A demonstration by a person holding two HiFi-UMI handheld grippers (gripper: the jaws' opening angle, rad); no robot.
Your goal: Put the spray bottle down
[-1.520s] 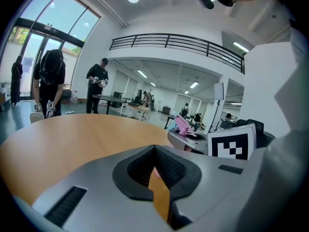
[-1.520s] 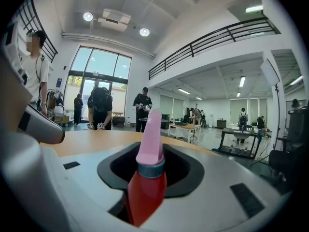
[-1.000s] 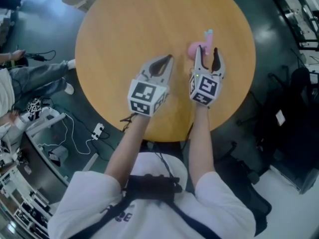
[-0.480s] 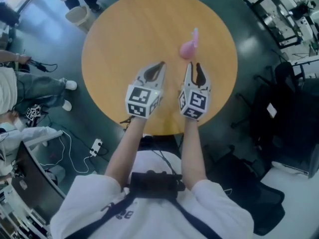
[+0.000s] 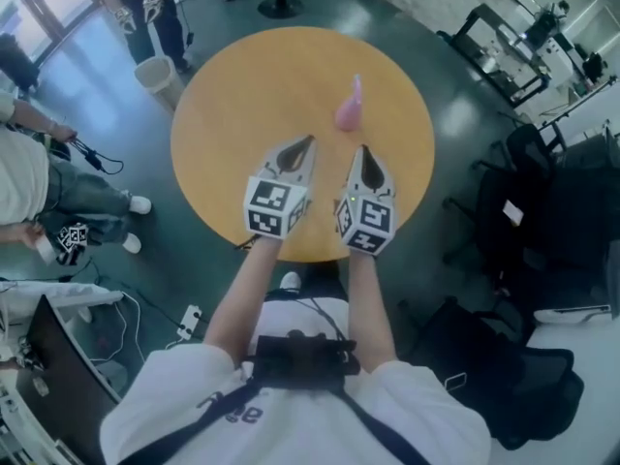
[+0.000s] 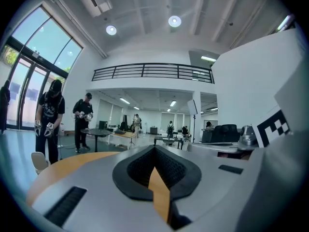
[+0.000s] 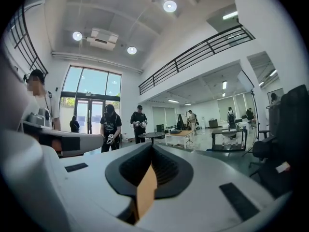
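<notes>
Looked down on a round orange-brown wooden tabletop. Found the grey left claw above the tabletop's near edge, jaws pressed together on nothing. Found the grey right claw just beside it over the same edge, jaws just closed, nothing between them. Spotted the small pink plastic spray bottle standing past the tabletop's middle, clear of both claws.

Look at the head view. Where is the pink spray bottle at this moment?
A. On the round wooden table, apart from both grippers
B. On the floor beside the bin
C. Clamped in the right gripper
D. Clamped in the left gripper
A: the pink spray bottle sits on the round wooden table, beyond the left gripper and the right gripper, whose jaws are both shut with nothing between them.
</notes>
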